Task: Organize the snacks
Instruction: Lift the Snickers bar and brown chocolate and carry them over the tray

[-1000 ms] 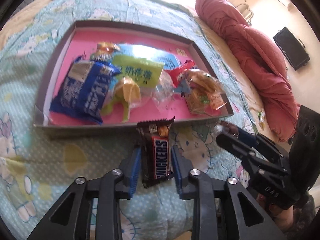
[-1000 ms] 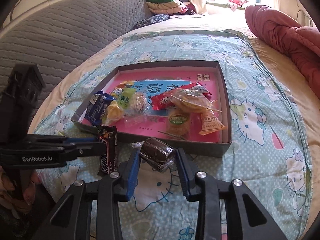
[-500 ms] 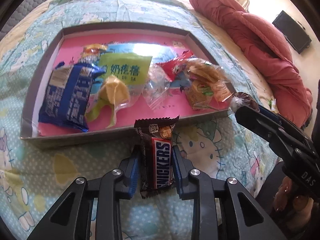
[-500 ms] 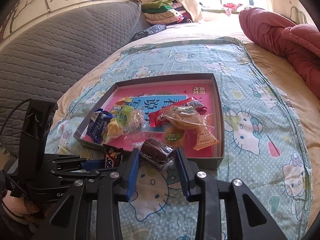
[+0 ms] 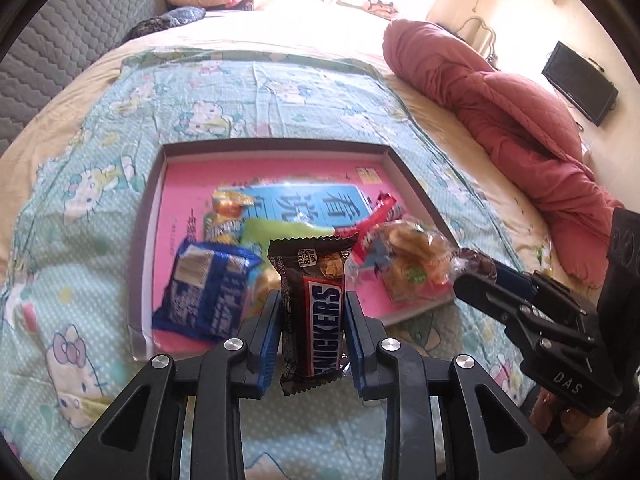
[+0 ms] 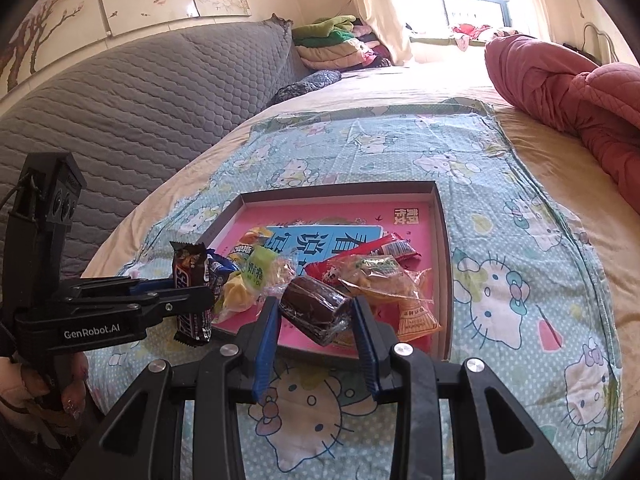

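Left tool (image 5: 311,326) pinches a brown Snickers bar (image 5: 314,312); right tool (image 6: 316,322) pinches a dark, seemingly chocolate, clear-wrapped cake (image 6: 316,314), lower centre.

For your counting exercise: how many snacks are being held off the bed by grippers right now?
2. The Snickers bar sits between the left gripper fingers; the dark wrapped cake sits between the right gripper fingers. The other snacks lie in the tray, some overlapping.

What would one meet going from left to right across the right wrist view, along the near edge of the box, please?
Left gripper holding the Snickers bar → yellow-green candy → dark wrapped cake in the right gripper → orange snack packet → box wall.
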